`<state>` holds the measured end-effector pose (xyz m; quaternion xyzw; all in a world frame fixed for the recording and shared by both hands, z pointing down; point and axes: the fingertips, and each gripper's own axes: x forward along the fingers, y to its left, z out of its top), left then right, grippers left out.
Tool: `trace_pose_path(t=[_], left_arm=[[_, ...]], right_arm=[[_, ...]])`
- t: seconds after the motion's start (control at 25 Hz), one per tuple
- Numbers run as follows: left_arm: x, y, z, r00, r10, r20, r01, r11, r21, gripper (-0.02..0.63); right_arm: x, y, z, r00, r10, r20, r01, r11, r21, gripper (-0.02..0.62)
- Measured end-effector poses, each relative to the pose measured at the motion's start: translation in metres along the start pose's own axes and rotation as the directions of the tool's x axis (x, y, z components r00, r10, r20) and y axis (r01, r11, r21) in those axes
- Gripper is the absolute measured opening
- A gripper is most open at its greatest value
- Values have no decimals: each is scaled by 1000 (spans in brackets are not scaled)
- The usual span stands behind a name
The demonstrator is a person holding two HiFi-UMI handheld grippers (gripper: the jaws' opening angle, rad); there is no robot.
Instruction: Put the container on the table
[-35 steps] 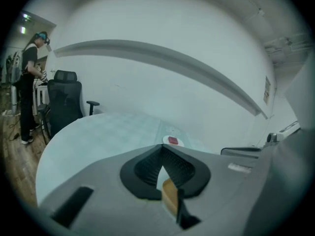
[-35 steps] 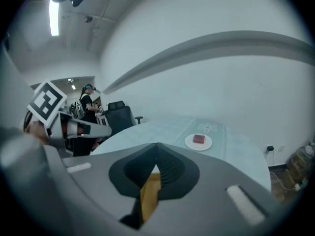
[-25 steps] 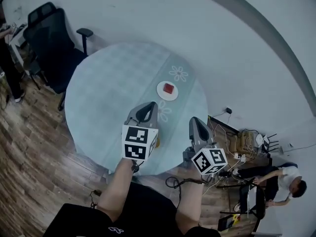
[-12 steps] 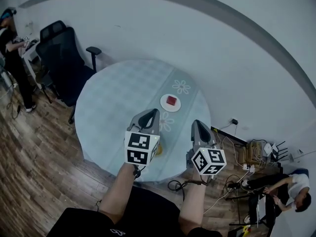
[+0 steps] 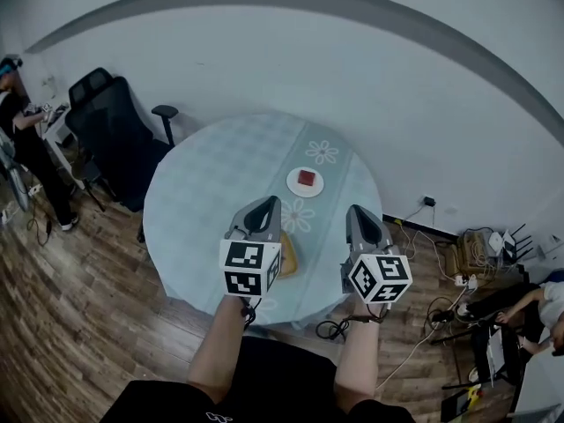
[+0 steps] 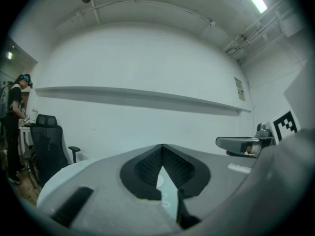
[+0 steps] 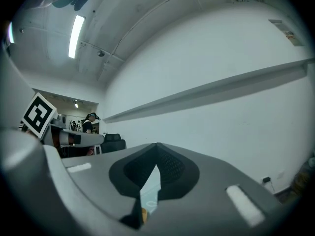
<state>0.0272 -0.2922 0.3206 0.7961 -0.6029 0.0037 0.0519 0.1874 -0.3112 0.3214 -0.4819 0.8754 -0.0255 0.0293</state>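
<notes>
A small white round container point(image 5: 305, 181) with a red block in it sits on the round table point(image 5: 211, 183), on the flowered runner toward the far side. My left gripper point(image 5: 268, 204) hovers over the table's near edge, shut and holding nothing. A tan object point(image 5: 288, 256) lies on the table just right of it. My right gripper point(image 5: 356, 211) is level with the left one, near the table's right rim, also shut and holding nothing. In the left gripper view the jaw tips point(image 6: 161, 147) meet; in the right gripper view the tips point(image 7: 157, 146) meet too.
A black office chair point(image 5: 115, 130) stands left of the table. A person point(image 5: 22, 148) stands at the far left by a desk. Cables and boxes point(image 5: 476, 258) clutter the wooden floor at the right, where another person point(image 5: 548, 311) sits at the edge.
The head view has lifted and pulled back, so the table and container sit lower in the frame. Both grippers stay shut, side by side over the near edge.
</notes>
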Motion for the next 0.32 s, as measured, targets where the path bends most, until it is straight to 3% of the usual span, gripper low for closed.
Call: trace_pose_path(t=[0.32], left_arm=[[2,-10,9,1000,3,22,-3,1000,-14,2]], right_arm=[[-16,-9,6,1000,-11,3,11,1000,-27,9]])
